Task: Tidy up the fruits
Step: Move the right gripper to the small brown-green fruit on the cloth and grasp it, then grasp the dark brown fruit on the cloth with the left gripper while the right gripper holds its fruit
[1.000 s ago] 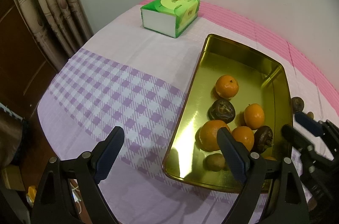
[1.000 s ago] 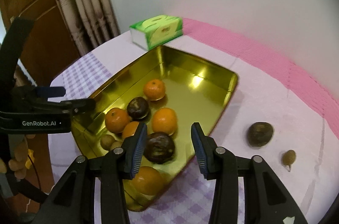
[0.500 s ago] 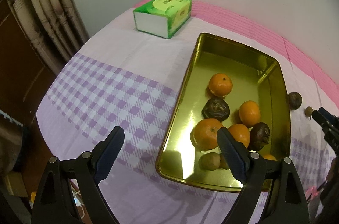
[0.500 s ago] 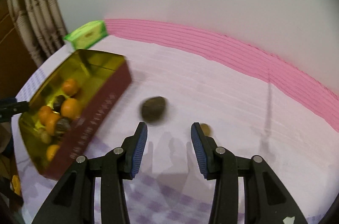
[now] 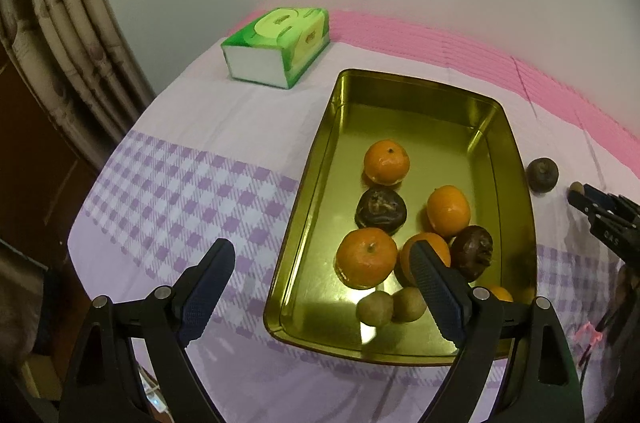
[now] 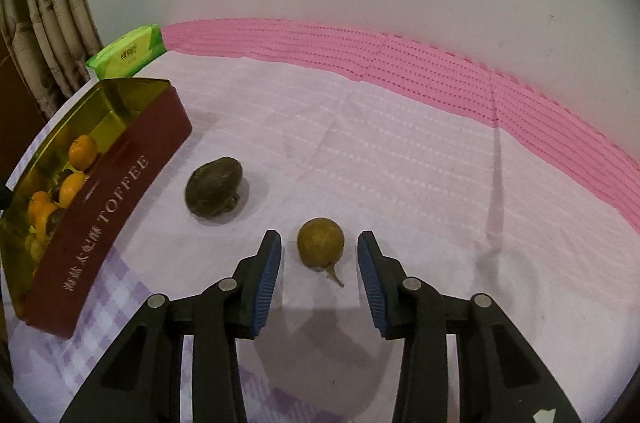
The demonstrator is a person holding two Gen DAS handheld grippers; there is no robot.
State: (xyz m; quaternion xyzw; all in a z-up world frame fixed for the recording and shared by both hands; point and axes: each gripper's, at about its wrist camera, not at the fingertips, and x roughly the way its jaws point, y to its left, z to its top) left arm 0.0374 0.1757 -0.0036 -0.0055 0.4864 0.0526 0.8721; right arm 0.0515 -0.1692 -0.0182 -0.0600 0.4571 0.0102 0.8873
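In the left wrist view, the left gripper (image 5: 320,271) hangs over the near edge of the gold tin (image 5: 404,91), and its jaws are spread wide with nothing between them. One finger is above the checked purple and white tablecloth (image 5: 180,175), the other is above the fruits in the tin. Inside the tin lie several oranges (image 5: 386,162), two dark wrinkled fruits (image 5: 380,209) and two small greenish-brown fruits (image 5: 390,305), all gathered in the near half. A green tissue pack (image 5: 276,45) stands on the cloth beyond the tin, near the wall. To the right of the tin, outside it, a dark round fruit (image 5: 542,174) rests on the cloth, and the tip of the right gripper (image 5: 580,197) comes in from the right edge, just beside a small brown fruit (image 5: 576,187).

In the right wrist view, the right gripper (image 6: 319,257) points down at the small brown fruit (image 6: 321,242), which lies on the cloth with its stem toward the camera. The fruit is between the two blue pads (image 6: 266,275), and the jaws are closing, but there is a gap on each side and the pads do not touch it. The dark round fruit (image 6: 214,186) lies near, to the left, between the small fruit and the red outer wall of the tin (image 6: 116,199).
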